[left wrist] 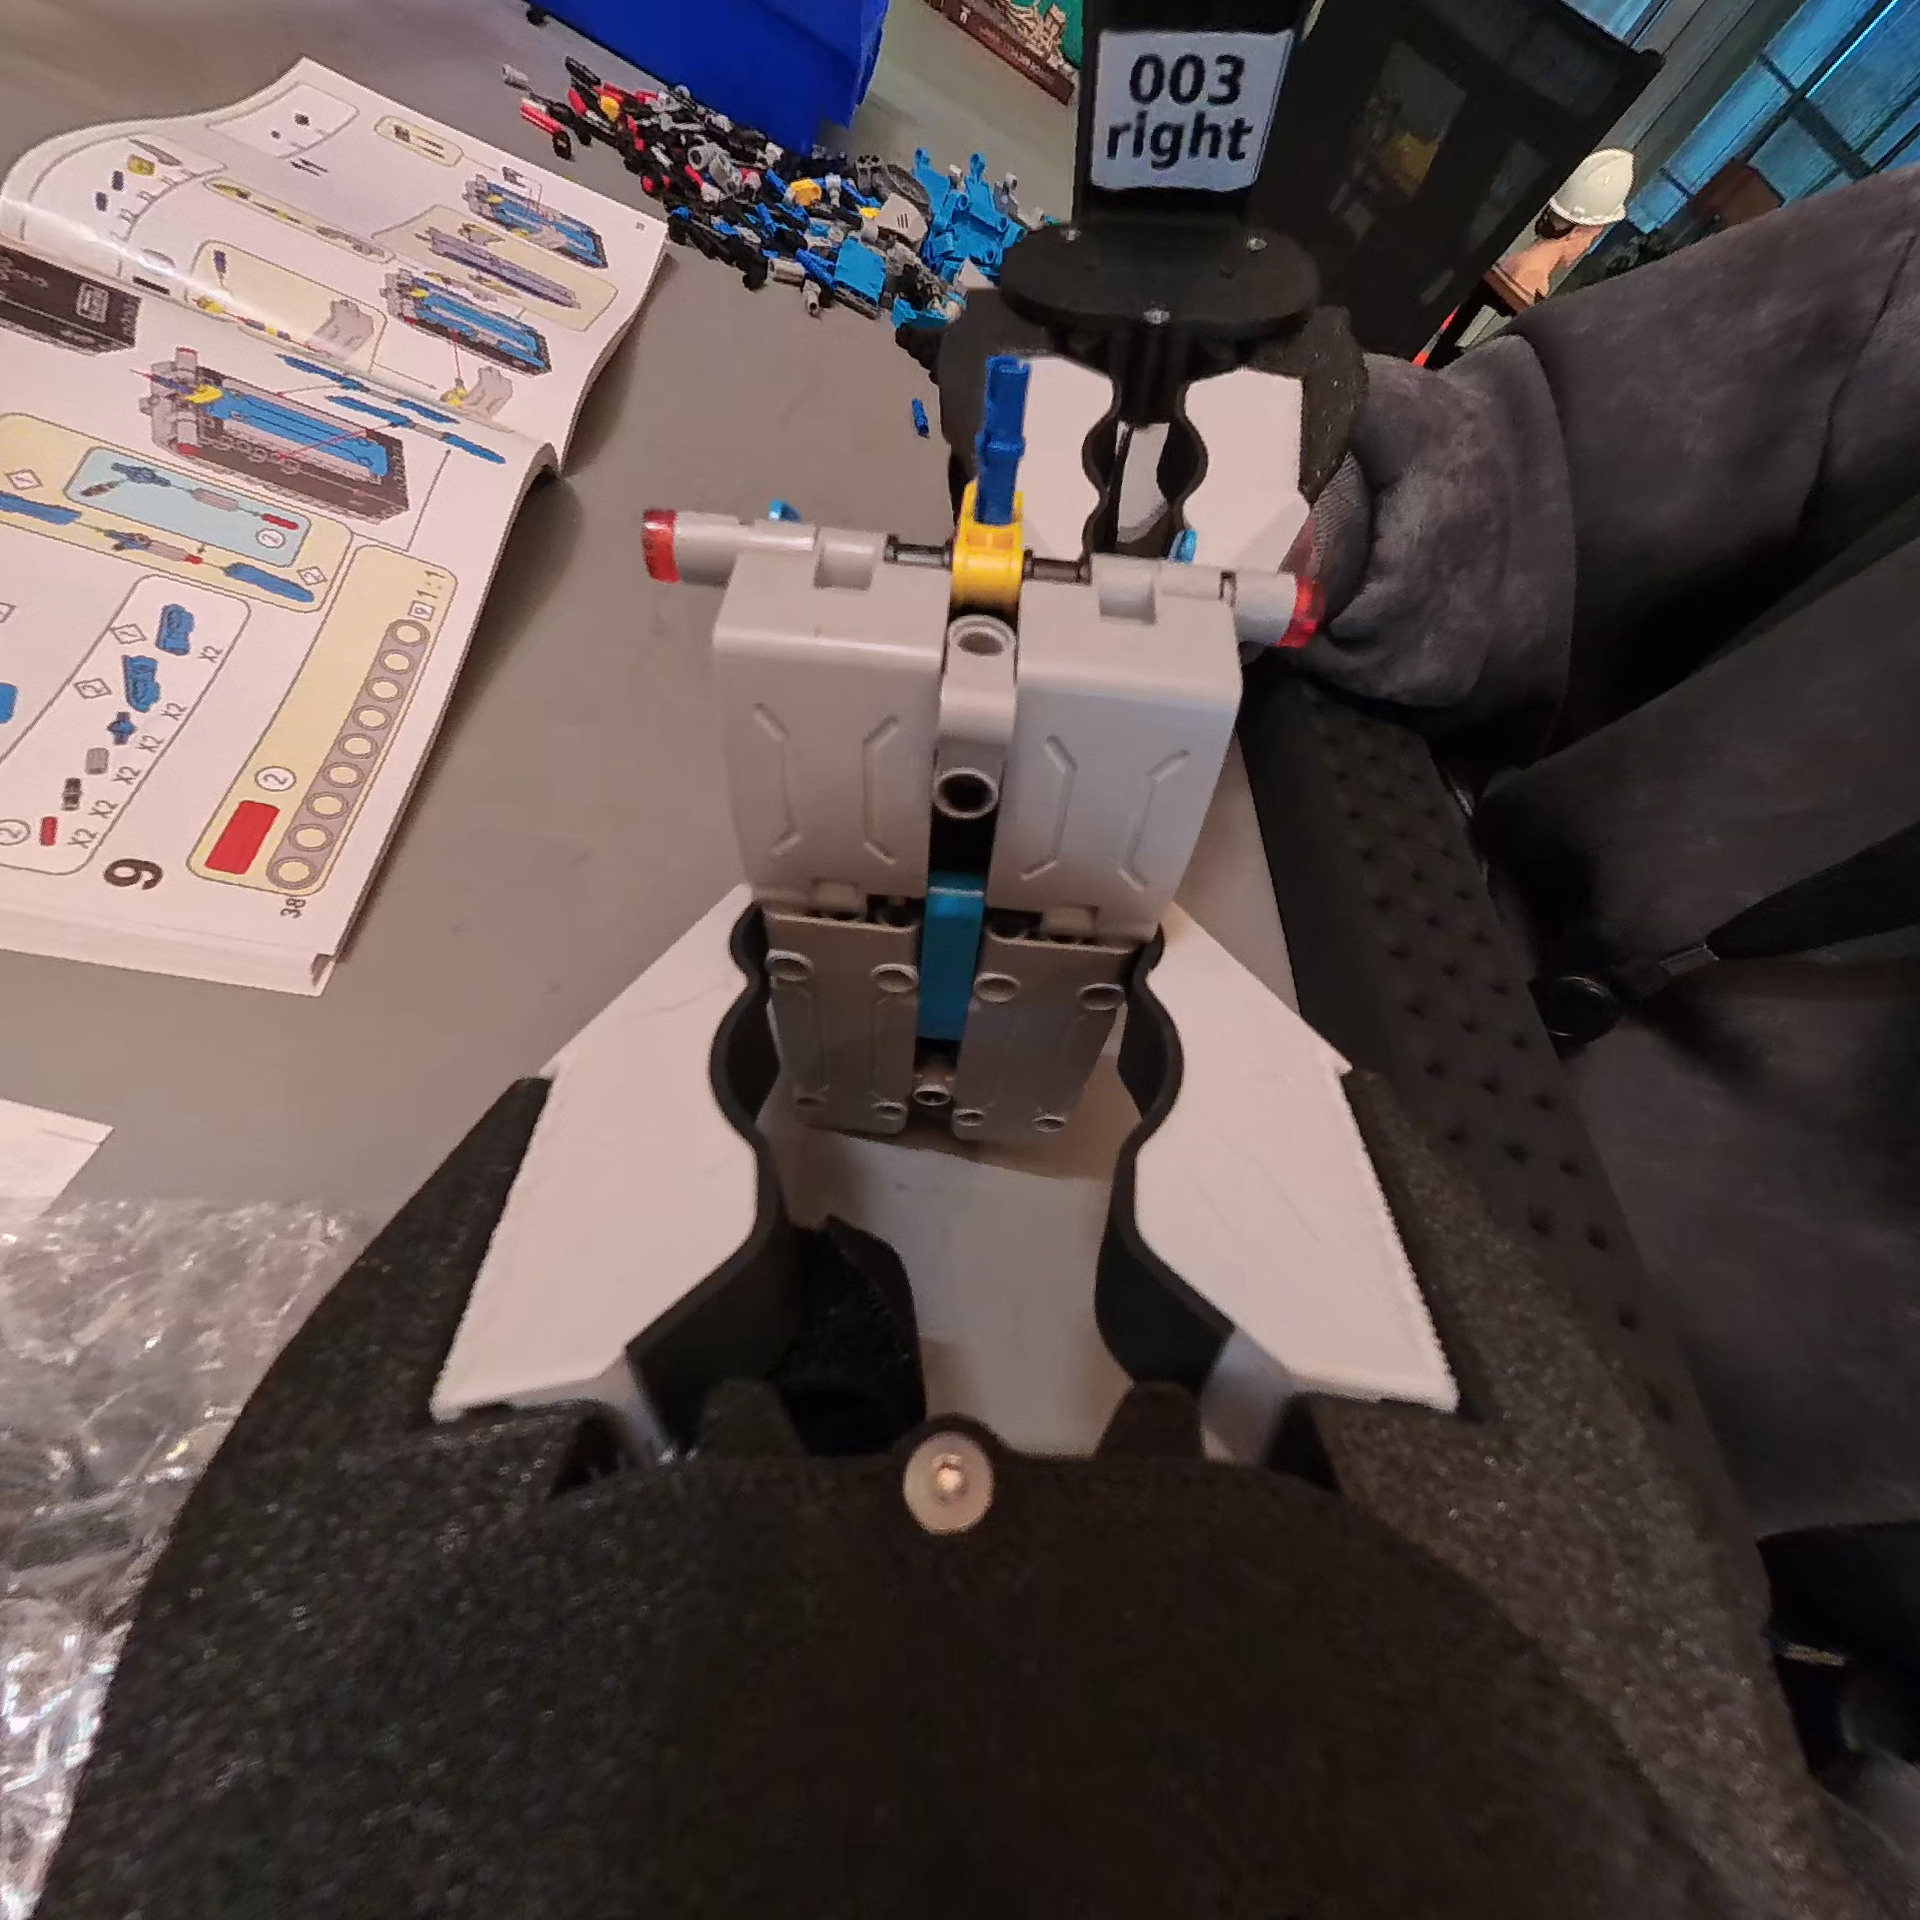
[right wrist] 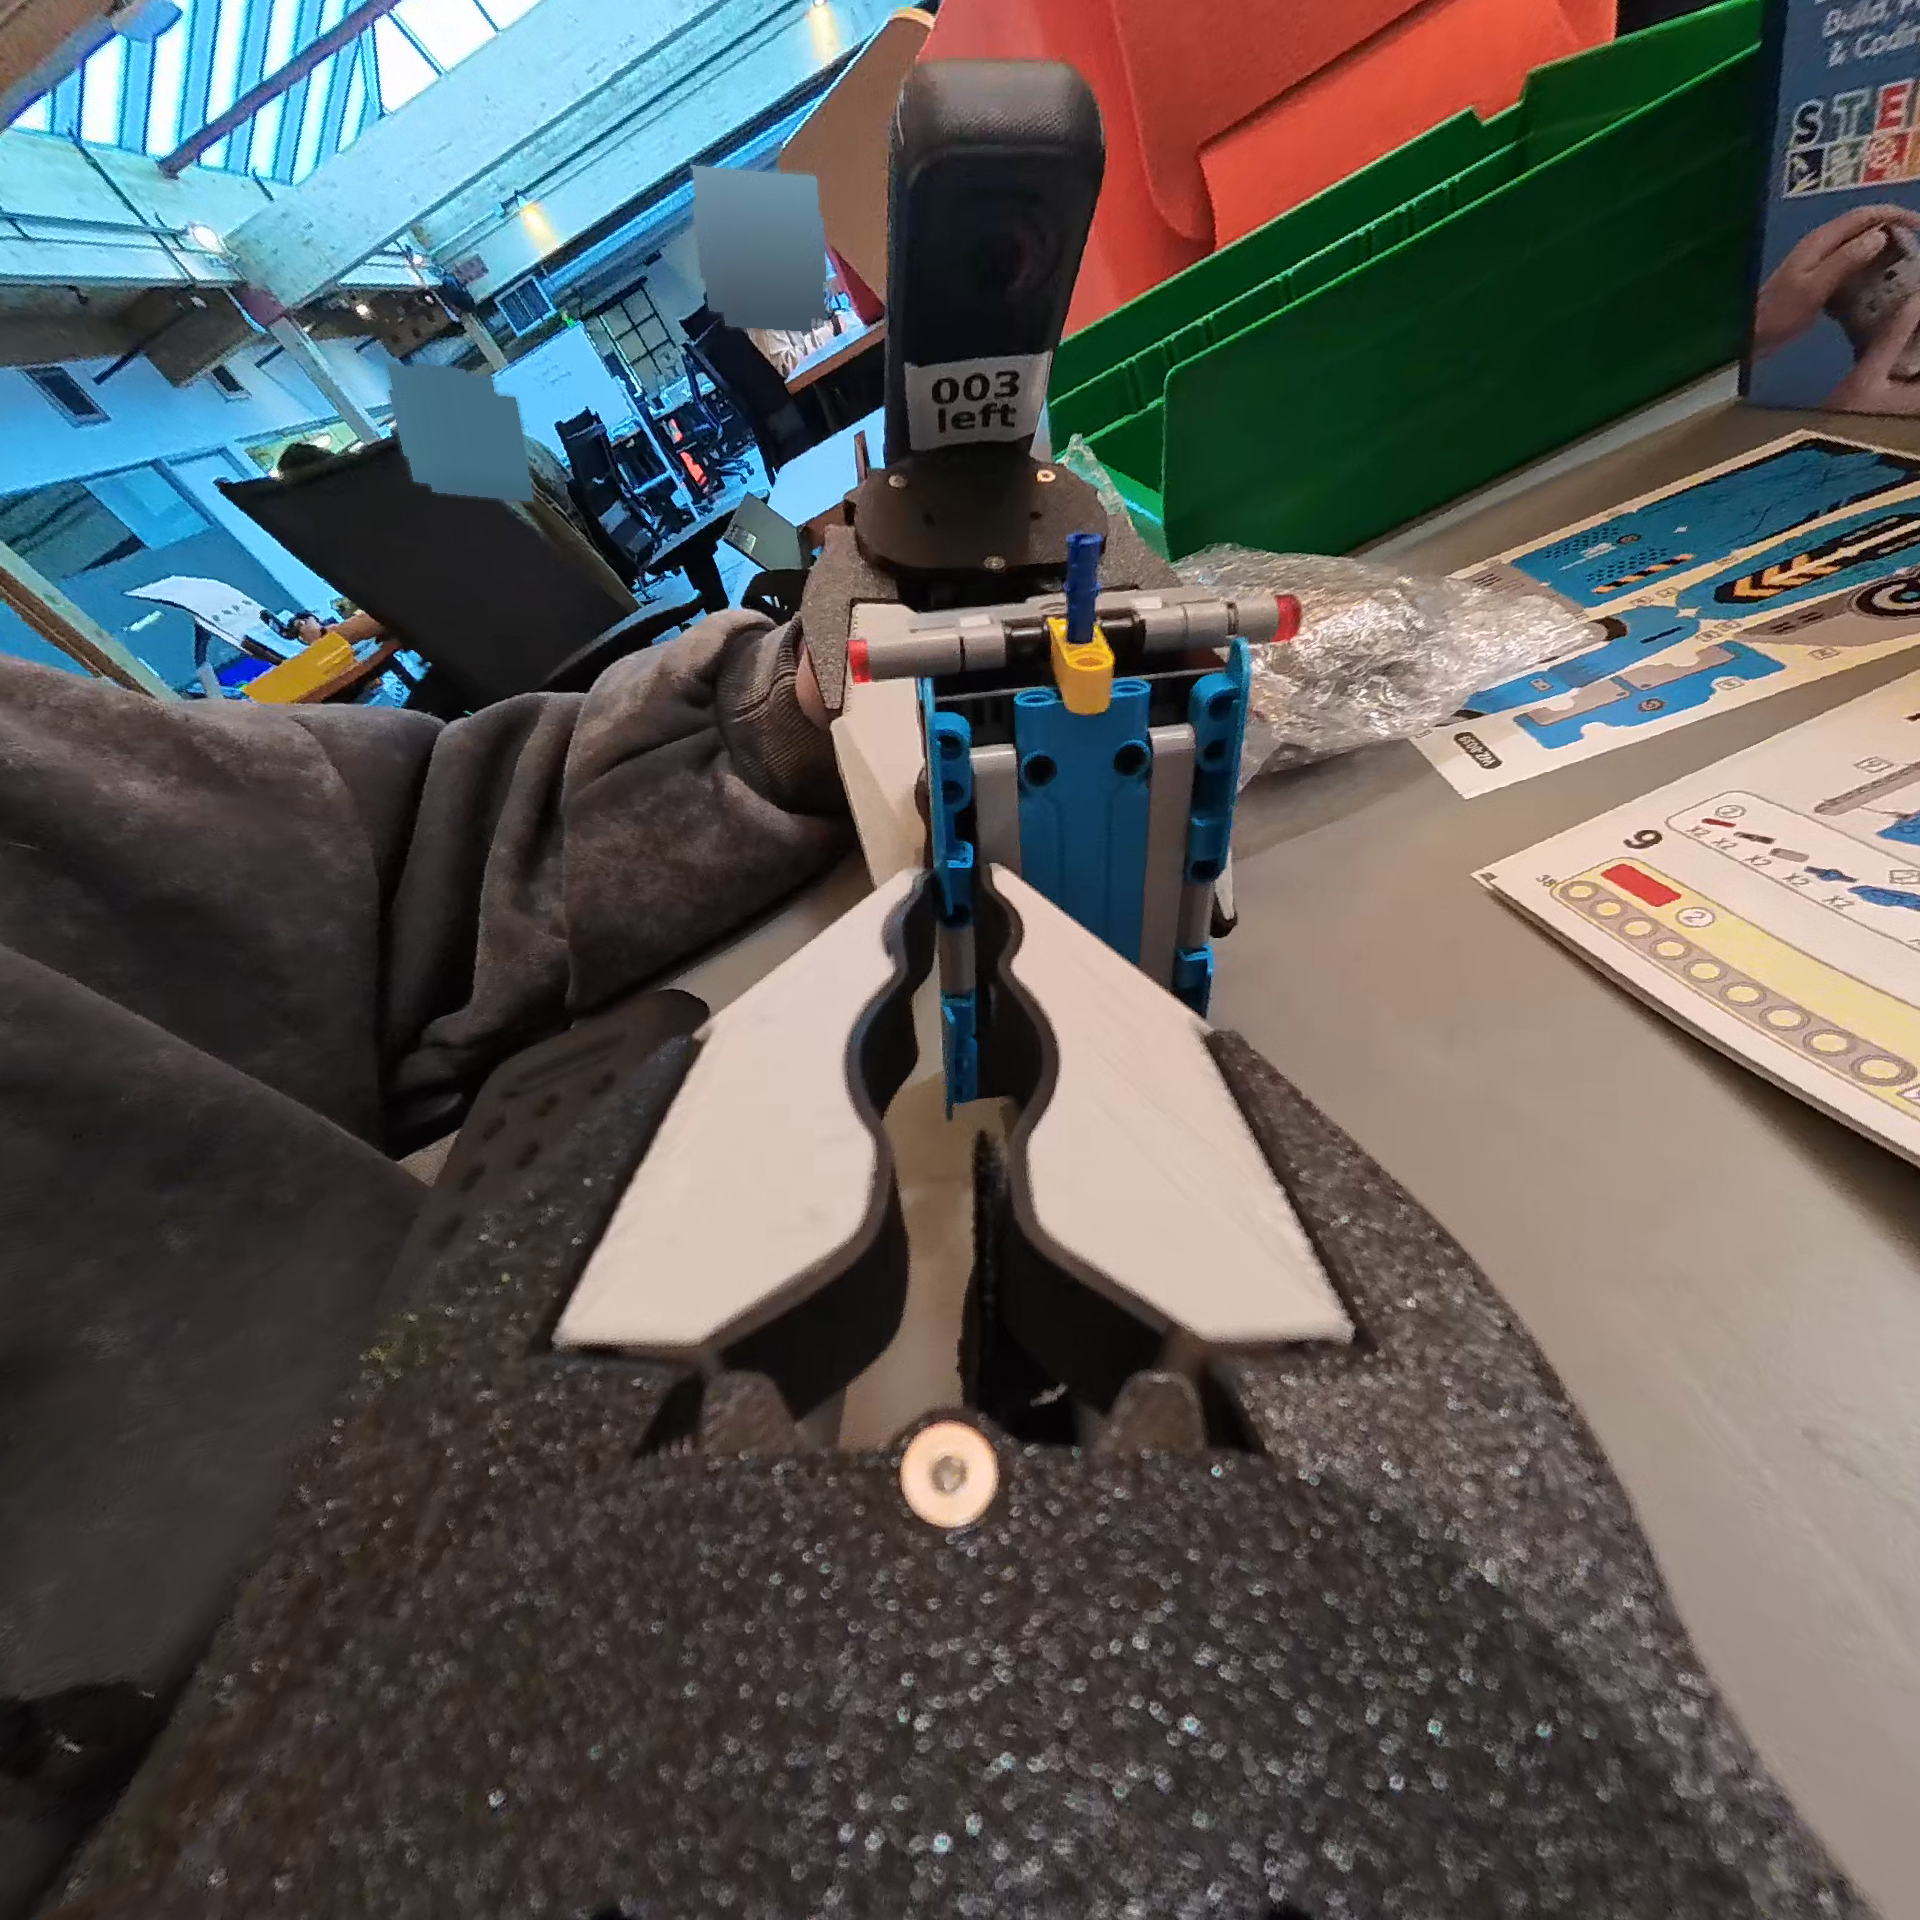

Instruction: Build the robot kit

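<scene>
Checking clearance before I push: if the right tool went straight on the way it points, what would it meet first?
Likely the left tool, facing it just behind the brick assembly that both tools clamp; depth is hard to judge.

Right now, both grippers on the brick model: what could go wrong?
1. The right gripper pinches only a thin blue side rail; twisting may pop it off the brick assembly.
2. The blue pin stands loosely out of the yellow connector, near the right gripper's fingers; a bump could knock it out.
3. The left gripper holds just the assembly's lower end, so it could pivot.
</scene>
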Available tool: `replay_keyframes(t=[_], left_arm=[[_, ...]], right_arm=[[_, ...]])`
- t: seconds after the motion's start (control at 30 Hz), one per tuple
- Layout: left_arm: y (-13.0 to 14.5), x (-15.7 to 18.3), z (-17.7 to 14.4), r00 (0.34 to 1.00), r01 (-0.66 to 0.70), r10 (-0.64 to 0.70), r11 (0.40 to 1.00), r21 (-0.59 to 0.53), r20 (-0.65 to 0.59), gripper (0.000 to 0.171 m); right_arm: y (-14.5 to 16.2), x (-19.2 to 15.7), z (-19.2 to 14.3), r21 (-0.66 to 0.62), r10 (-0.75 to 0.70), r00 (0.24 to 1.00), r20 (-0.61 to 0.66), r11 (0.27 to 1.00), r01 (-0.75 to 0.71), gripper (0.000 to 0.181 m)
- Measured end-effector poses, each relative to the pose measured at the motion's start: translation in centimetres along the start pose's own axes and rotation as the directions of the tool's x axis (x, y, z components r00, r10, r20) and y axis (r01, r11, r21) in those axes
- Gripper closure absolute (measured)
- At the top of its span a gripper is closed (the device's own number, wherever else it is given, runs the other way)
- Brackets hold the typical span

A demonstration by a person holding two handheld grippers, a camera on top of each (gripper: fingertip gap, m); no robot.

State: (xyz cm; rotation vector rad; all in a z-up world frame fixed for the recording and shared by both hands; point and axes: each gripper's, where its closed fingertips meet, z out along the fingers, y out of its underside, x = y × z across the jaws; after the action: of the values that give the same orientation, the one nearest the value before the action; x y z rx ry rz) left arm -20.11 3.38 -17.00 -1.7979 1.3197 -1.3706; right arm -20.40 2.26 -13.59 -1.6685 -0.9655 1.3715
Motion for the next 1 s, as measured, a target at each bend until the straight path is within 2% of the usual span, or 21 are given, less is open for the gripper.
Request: replay_keyframes(t=[0.13,0.43,0.73,0.9,1.0], left_arm=[[-0.3,-0.3,0.2,0.999,0.035,-0.035,0.999,0.014,-0.004,0.106],[-0.2,-0.3,0.1,1.0,0.019,-0.019,1.0,0.01,0.023,0.106],[0.0,-0.1,0.1,0.999,-0.009,0.009,1.0,0.001,0.037,0.105],[0.0,-0.1,0.2,0.999,-0.019,0.019,1.0,-0.002,0.042,0.105],[0.0,-0.1,0.2,0.999,-0.012,0.012,1.0,-0.001,0.034,0.105]], right_arm=[[-0.3,0.2,0.0,0.026,0.039,0.999,-0.001,0.999,-0.039,0.175],[-0.3,0.2,0.1,-0.046,-0.134,0.987,-0.09,0.99,0.13,0.175],[1.0,0.3,0.0,-0.114,-0.118,0.99,-0.078,0.988,0.109,0.174],[-0.3,-0.6,-0.4,-0.044,-0.099,0.994,-0.041,0.994,0.097,0.175],[0.1,-0.1,-0.1,-0.064,-0.092,0.994,-0.062,0.994,0.088,0.175]])
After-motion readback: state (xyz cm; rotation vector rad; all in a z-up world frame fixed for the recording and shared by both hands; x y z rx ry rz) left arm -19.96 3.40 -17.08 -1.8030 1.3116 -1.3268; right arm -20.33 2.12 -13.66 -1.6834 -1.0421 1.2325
